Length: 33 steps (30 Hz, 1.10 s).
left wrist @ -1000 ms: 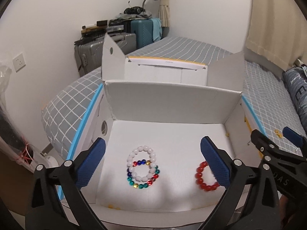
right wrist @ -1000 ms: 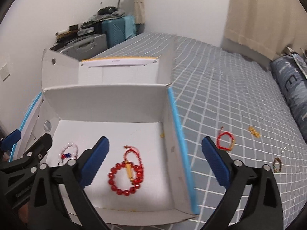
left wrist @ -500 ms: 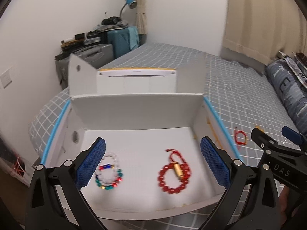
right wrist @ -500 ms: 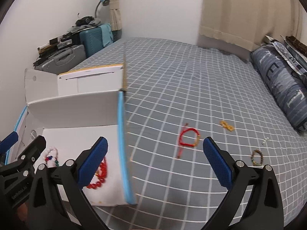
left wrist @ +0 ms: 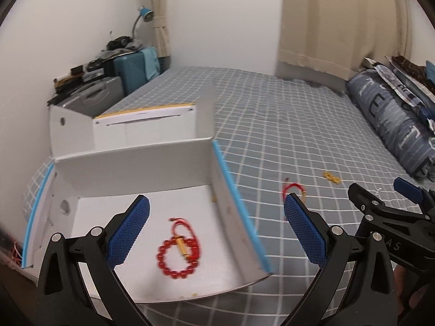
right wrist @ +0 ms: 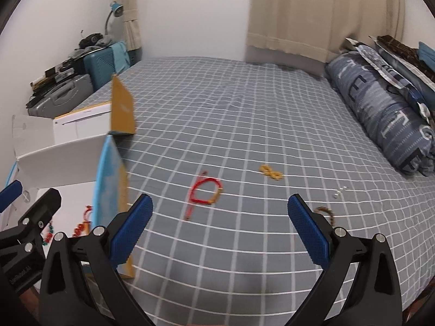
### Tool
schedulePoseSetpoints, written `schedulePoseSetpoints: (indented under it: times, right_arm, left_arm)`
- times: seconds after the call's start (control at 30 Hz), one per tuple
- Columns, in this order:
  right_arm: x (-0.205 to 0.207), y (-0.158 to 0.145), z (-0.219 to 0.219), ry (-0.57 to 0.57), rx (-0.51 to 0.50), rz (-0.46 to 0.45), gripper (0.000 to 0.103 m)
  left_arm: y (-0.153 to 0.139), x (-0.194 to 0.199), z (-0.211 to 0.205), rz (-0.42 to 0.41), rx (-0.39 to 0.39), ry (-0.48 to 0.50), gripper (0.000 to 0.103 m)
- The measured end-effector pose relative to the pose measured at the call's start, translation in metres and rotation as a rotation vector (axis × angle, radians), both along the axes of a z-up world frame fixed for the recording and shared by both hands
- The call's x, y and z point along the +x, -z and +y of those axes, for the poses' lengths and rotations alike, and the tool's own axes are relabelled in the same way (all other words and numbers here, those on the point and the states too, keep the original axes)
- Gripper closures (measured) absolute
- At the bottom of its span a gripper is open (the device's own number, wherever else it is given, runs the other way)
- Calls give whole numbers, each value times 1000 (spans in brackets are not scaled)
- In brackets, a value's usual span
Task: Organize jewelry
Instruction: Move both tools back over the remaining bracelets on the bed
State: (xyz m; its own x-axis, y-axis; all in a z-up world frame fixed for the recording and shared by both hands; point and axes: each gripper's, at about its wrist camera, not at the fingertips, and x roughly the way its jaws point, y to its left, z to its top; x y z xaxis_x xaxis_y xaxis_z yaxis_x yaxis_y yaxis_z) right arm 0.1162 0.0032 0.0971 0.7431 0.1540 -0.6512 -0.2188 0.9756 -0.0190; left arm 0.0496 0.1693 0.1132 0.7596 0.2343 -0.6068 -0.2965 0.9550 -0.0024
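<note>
Blue-padded jaws of both the left gripper and the right gripper are spread, holding nothing. Red beads lie in the box at the bed's left edge; a red cord lies mid-bed.

Bedsheet grey w/ white grid; box white, blue edge; bead bracelet red; fingers blue.
</note>
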Motion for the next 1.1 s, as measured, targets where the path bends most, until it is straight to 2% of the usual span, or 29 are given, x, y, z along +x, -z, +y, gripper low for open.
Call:
schedulePoseSetpoints:
  times: [0.47,0.73,0.93,1.1]
  right_arm:
    - [33,15,-96,108,-4,32,7]
    - [65,34,-147,167,-1,80,7]
    - [88,63,-169,191,-12,131,8]
    - [98,88,-181,182,-18,151,8]
  left_arm:
    - [17,72,-74,66,-10,117,6]
    - [31,126,-103,113,31,147,6]
    - [65,164,-113,169,16,188,6]
    - [108,195,-111,238,5,187,6]
